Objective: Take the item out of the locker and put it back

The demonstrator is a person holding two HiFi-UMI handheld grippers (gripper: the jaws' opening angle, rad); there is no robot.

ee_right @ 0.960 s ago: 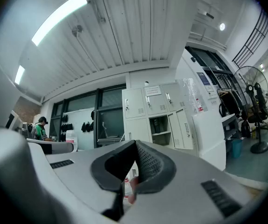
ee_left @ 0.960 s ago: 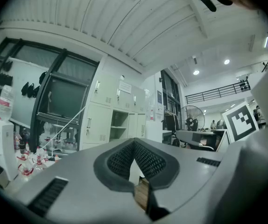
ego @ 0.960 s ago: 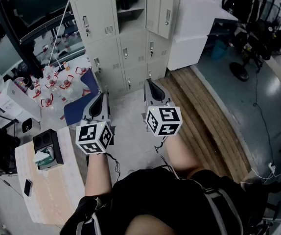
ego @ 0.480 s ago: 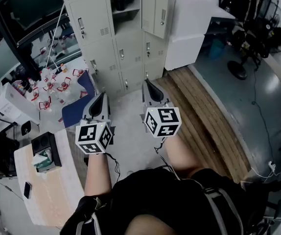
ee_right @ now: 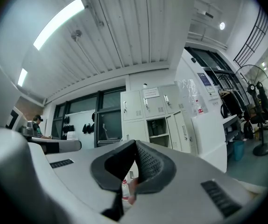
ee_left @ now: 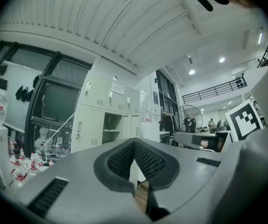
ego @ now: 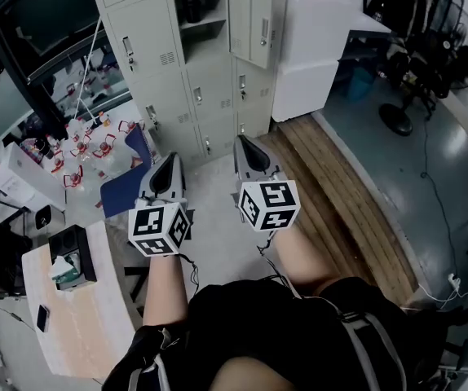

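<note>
The person stood well back from the bank of lockers (ego: pixel 169 72) at the top of the frame, left tool (ego: pixel 167 168) and right tool (ego: pixel 245 145) both held out ahead, each with its jaws pinched together and nothing between them. One open compartment (ego: pixel 203 23) showed near the top centre, its door (ego: pixel 250 24) swung out to the right, and the dark item (ego: pixel 192 6) sat on its upper shelf, too small and shadowed to name. So nothing was out yet, by my reckoning, and here was where it could slip. Go in with a tool closed like that and it would only shove the item deeper or tip it off the shelf; the jaws needed to spread first. That hanging door was a worry too, close beside the opening, just where the right tool would likely pass, and a knock could swing it across the gap. Underfoot, bare grey floor (ego: pixel 214 195) ran up to the lockers, with wooden boards (ego: pixel 340 186) laid along the right, an edge to catch a foot. Lower left stood a pale tabletop (ego: pixel 87 324) carrying a black box (ego: pixel 75 255) and a phone (ego: pixel 42 318). A blue chair (ego: pixel 128 187) sat above it, small bottles (ego: pixel 79 149) clustered at the left, and a white cabinet (ego: pixel 307 47) and a fan (ego: pixel 450 59) filled the upper right.
</note>
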